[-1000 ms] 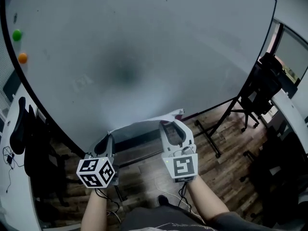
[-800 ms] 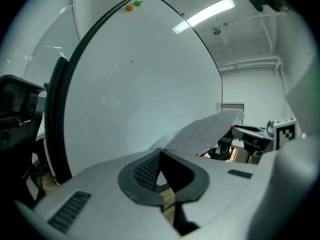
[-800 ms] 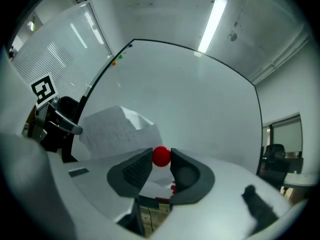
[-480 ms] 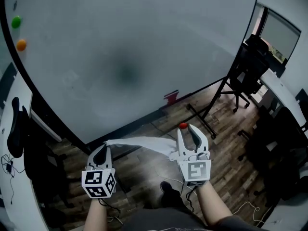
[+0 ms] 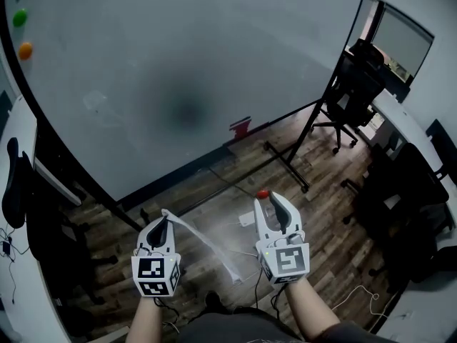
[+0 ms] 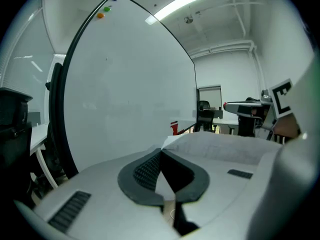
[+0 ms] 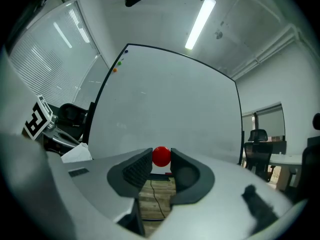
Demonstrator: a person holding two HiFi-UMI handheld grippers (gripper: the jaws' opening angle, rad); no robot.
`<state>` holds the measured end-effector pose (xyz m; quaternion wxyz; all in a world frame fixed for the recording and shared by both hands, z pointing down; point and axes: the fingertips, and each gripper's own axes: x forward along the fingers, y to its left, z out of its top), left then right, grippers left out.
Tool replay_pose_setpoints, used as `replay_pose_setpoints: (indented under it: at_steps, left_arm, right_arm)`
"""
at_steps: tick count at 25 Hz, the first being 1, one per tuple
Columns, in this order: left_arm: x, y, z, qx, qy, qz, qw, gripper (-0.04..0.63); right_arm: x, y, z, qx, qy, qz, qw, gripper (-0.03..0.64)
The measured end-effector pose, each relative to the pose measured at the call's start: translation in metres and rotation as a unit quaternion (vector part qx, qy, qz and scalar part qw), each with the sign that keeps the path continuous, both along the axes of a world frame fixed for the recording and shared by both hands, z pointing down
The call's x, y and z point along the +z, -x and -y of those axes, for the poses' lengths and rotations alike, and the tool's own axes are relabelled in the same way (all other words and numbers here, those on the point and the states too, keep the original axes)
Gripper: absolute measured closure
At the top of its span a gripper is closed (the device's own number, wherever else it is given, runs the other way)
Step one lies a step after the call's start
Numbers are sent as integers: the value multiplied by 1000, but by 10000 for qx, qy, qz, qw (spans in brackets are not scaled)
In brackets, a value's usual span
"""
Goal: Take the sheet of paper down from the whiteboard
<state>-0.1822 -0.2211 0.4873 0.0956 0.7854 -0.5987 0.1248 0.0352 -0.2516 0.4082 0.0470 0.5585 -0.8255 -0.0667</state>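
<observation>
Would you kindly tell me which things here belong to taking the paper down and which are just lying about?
Job in hand: white sheet of paper in the left gripper; round red magnet in the right gripper; large white whiteboard.
Lying about: green round magnet and orange round magnet on the board; small red object at its bottom edge; black office chair.

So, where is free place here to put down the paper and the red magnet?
The whiteboard face is bare below its corner magnets. The wooden floor in front of the stand foot is mostly open. The white desk at right shows a bare strip, but office chairs crowd it; a dark chair fills the left.
</observation>
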Motion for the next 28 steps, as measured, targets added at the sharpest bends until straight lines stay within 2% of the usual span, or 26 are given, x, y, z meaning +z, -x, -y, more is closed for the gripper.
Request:
replay_pose_setpoints:
  at_steps: [5, 11, 24, 28]
  left_arm:
    - [-6, -18, -19, -38, -100, 75, 9999, 583]
    - [-21, -44, -60, -300, -226, 174, 9991, 583]
    - [-49, -94, -170, -611, -499, -73, 9969, 583]
    - [-58, -92, -194, -632, -582, -88, 9963, 583]
  right_arm:
    - [4, -3, -22, -206, -18, 8, 9998, 500]
    - [5, -19, -70, -554, 80, -66, 9984, 500]
    - [6, -52, -175, -946, 178, -239, 9951, 500]
    - [8, -47, -195, -1026, 228, -221, 9942, 500]
